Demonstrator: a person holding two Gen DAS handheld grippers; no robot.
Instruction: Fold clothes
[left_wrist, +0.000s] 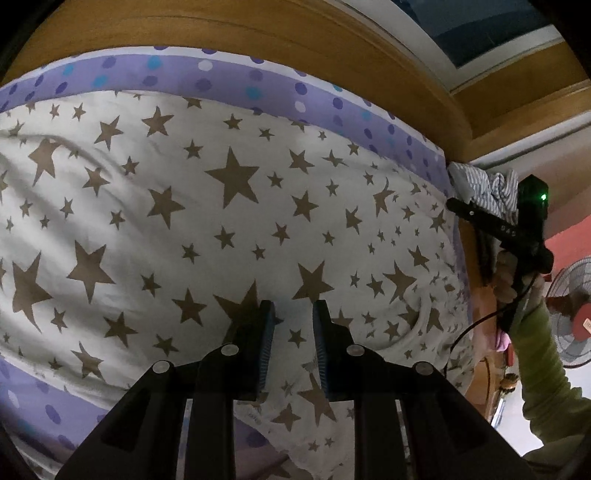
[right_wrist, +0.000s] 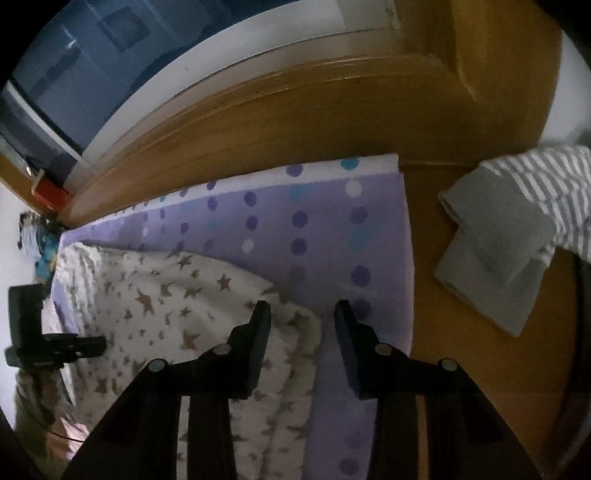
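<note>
Lying spread on a purple dotted bed sheet (right_wrist: 332, 221), star-print cloth (left_wrist: 221, 192), left gripper (left_wrist: 293, 321) narrowly parted above it, empty, right gripper (right_wrist: 302, 317) wider, empty, over the cloth's edge.

Bed with lilac dotted sheet (right_wrist: 325, 229), white star-printed cloth (left_wrist: 221, 206) spread across it, wooden frame ledge (right_wrist: 424, 258) bearing folded grey striped garment (right_wrist: 498, 251)
</note>
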